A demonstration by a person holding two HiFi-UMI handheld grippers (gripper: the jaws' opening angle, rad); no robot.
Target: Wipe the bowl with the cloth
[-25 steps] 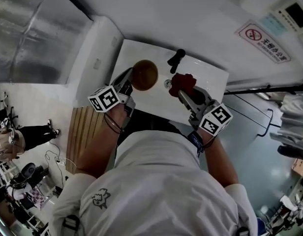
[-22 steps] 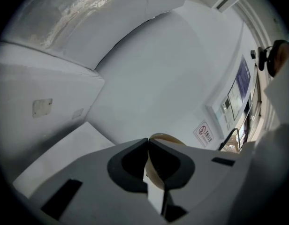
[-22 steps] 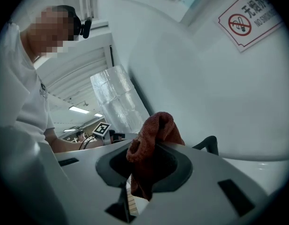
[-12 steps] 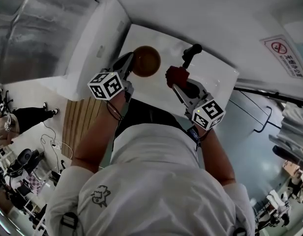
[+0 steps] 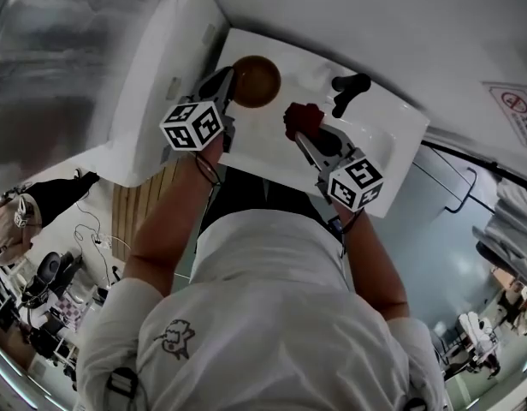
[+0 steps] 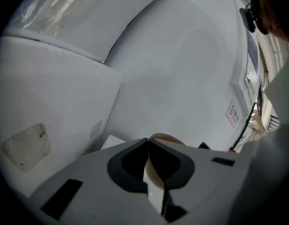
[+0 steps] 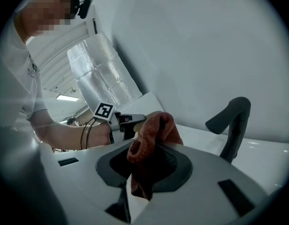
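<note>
A brown wooden bowl (image 5: 256,80) hangs over the white sink (image 5: 272,148), held at its left rim by my left gripper (image 5: 229,88), whose jaws are shut on the rim. In the left gripper view the bowl's pale rim (image 6: 165,138) shows edge-on between the closed jaws. My right gripper (image 5: 299,134) is shut on a bunched red cloth (image 5: 303,119), a short way right of the bowl and not touching it. In the right gripper view the red cloth (image 7: 151,142) bulges out of the jaws, with the left gripper (image 7: 130,121) and part of the bowl behind it.
A black faucet lever (image 5: 349,88) stands at the back of the sink, just right of the cloth; it also shows in the right gripper view (image 7: 233,121). A white wall runs behind the sink. A white cabinet (image 5: 152,75) stands to the left.
The right gripper with the cloth has shifted left, away from the faucet and toward the bowl. The left gripper keeps holding the bowl in about the same place.
</note>
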